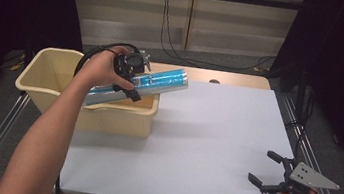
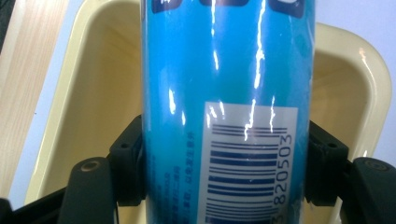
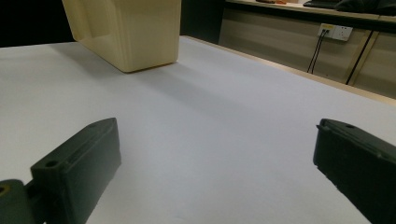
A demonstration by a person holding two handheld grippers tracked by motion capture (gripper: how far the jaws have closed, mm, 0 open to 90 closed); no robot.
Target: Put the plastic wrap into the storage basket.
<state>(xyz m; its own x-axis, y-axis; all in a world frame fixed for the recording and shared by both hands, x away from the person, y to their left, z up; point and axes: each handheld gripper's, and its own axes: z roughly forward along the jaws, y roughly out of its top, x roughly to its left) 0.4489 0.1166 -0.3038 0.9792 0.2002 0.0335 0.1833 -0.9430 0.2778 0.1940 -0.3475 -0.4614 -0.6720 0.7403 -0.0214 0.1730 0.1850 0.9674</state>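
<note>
A shiny blue tube [image 1: 137, 86] with a white barcode label [image 2: 247, 163] hangs tilted above the cream plastic bin [image 1: 47, 68]. My left gripper [image 1: 129, 77] is shut on the blue tube [image 2: 224, 93] near its middle, one black jaw on each side. Below the tube lies the bin's inside [image 2: 98, 102]. My right gripper [image 1: 265, 170] rests low over the white table sheet [image 1: 209, 142] at the near right corner. It stands open with nothing between its jaws [image 3: 215, 163].
The bin [image 3: 126, 32] sits at the sheet's left edge, partly off the table. A bare wooden strip [image 1: 243, 80] runs along the far edge. Black cables [image 1: 173, 31] hang down the back wall. Metal rails [image 1: 311, 155] flank the table.
</note>
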